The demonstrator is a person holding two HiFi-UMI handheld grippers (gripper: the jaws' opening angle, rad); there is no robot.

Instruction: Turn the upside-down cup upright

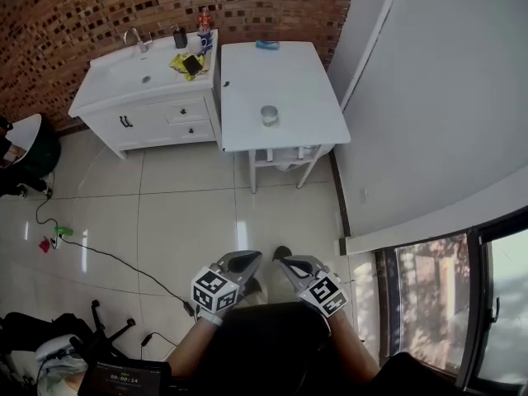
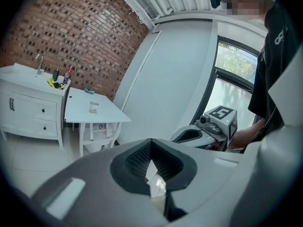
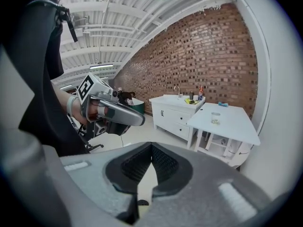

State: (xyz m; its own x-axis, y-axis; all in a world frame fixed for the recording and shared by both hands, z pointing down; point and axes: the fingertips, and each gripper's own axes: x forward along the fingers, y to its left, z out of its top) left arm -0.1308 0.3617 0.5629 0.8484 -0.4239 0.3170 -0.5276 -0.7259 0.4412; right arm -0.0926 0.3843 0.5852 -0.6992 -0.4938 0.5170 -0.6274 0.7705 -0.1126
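White against brick
Table (image 1: pixel 289 73) and vanity (image 1: pixel 124 77) are showing white, the cup (image 1: pixel 269 115) clear, the wall (image 1: pixel 74 23) running red-brown brick, the floor (image 1: pixel 181 221) gleaming pale.

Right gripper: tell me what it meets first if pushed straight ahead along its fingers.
Probably the bare floor tiles ahead of the right gripper, short of the white cabinet; depth is unclear. The table with the cup lies right of that line.

White sink cabinet (image 1: pixel 157 114) with faucet (image 1: pixel 139 39) stands against the brick wall (image 1: pixel 82 7), just beside a white worktop (image 1: pixel 285 77) bearing a small blue item (image 1: pixel 266 45) at its far edge; a black cable (image 1: pixel 107 258) crosses the tiled floor (image 1: pixel 190 213).
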